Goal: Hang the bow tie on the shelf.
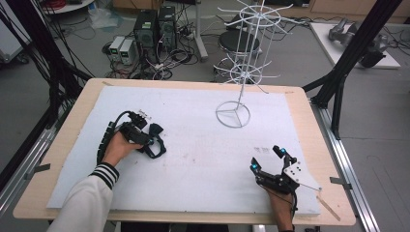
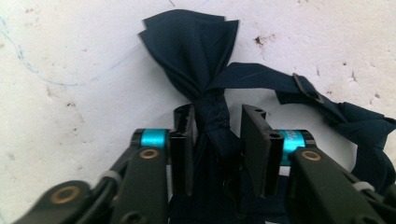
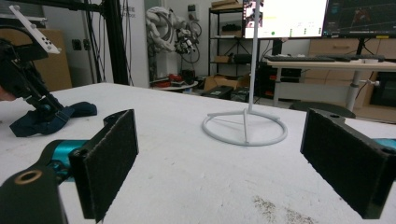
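A navy bow tie (image 1: 156, 129) with a strap lies on the white sheet at the left; its fanned wing (image 2: 191, 42) spreads out ahead of the jaws. My left gripper (image 1: 151, 140) (image 2: 217, 116) is lowered onto it, jaws straddling the central knot; the left jaw touches the cloth, and a sliver of sheet shows beside the right jaw. My right gripper (image 1: 266, 157) (image 3: 229, 158) rests near the front right, jaws wide apart with nothing between them. From there the bow tie (image 3: 46, 119) and the left gripper (image 3: 44, 109) appear far left.
A white wire display stand (image 1: 233, 114) (image 3: 245, 126) with a ring base rises at the back centre of the white sheet (image 1: 193, 159). Wooden table edge (image 1: 309, 125) borders the sheet. Black frame posts (image 1: 348, 58) stand at both sides; computers and a stool sit on the floor behind.
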A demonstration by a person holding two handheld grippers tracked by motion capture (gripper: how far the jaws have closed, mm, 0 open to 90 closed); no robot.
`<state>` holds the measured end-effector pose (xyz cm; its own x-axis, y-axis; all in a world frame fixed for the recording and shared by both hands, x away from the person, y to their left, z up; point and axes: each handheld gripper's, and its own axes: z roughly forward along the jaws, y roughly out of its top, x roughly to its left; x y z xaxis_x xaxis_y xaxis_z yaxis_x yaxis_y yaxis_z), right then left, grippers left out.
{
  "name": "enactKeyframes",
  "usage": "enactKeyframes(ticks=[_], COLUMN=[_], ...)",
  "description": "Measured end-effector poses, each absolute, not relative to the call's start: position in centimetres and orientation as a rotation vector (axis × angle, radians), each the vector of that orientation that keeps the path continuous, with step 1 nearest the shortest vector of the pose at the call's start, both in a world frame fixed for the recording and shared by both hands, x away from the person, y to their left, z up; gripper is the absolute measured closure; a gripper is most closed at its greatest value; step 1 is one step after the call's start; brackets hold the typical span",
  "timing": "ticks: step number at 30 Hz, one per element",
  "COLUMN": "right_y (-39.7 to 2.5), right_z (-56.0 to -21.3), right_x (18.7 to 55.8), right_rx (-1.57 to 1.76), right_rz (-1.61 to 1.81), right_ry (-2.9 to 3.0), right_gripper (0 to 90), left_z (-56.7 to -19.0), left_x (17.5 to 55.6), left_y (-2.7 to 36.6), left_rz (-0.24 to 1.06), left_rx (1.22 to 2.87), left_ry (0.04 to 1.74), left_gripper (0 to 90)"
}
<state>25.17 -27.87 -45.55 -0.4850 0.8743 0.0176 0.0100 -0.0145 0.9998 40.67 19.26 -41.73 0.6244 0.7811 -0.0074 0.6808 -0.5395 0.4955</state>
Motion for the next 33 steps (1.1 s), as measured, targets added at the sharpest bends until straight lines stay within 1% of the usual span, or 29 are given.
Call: enactKeyframes(ticks=[4,11,16,22,25,30,33], right_y=[-27.9,-27.9,-27.9,-27.8,-27.8,-27.8,-27.8], right_z=[-45.5,-45.6,-45.5,-45.5,-45.6,-45.6,-45.5], right_x=[25.2,25.2,25.2,25.2,25.2,25.2,25.2], right_rx=[0.942,0.941,0.943,0.944,0.944,0.944,0.944], right_rz=[1.583,1.583,1.583,1.584,1.583,1.582,1.581], right_ry=[1.569,1.569,1.568,1.569,1.569,1.569,1.57], right_gripper=[10.2,10.2,10.2,10.2,10.2,10.2,10.2], left_z=[-41.6,-41.6,-41.4,-40.6,-40.4,-39.5,-39.1], left_x=[40.6,40.4,40.1,39.6,39.5,39.1,39.0], left_y=[19.4,19.5,19.6,19.6,19.7,19.6,19.3], left_rz=[0.294,0.343,0.385,0.433,0.433,0.424,0.428], left_rx=[2.393,2.39,2.356,2.274,2.248,2.126,2.084], left_ry=[1.149,1.135,1.109,1.067,1.046,0.983,0.96], left_gripper=[73.1,73.9,74.1,74.2,74.2,74.2,74.2])
